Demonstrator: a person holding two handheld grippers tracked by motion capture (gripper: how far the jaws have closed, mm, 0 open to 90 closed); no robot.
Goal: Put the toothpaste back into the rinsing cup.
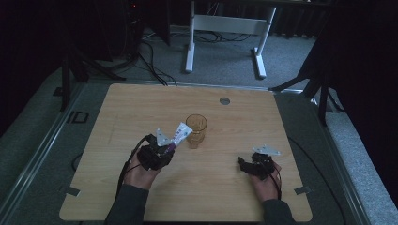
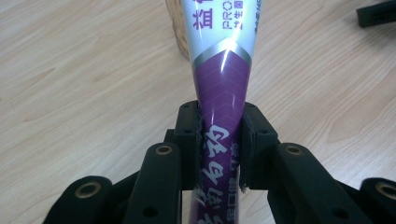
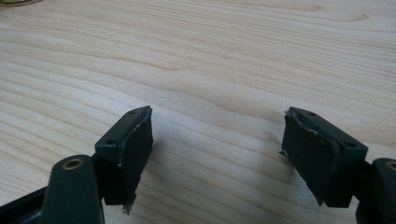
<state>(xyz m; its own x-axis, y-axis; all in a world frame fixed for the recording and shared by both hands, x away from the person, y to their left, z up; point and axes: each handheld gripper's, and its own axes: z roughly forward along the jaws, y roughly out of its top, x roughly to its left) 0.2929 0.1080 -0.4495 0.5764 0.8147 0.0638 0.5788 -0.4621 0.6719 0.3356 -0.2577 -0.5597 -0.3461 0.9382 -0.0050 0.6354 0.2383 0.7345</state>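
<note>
A purple and white toothpaste tube (image 2: 221, 84) is clamped at its purple end between the black pads of my left gripper (image 2: 220, 140). In the high view the tube (image 1: 177, 135) slants up and right from that gripper (image 1: 162, 151) toward an amber glass cup (image 1: 195, 129) standing mid-table; whether the tube touches the cup I cannot tell. The cup's base (image 2: 177, 28) shows behind the tube in the left gripper view. My right gripper (image 1: 245, 165) rests low over the table at the right, its jaws (image 3: 217, 149) wide apart with bare wood between them.
The light wooden table (image 1: 141, 108) has a small round grey insert (image 1: 225, 101) near its far edge. Beyond it, on grey carpet, stand a white desk frame (image 1: 225, 42) and dark stands with cables. Tape marks (image 1: 302, 190) sit near the front corners.
</note>
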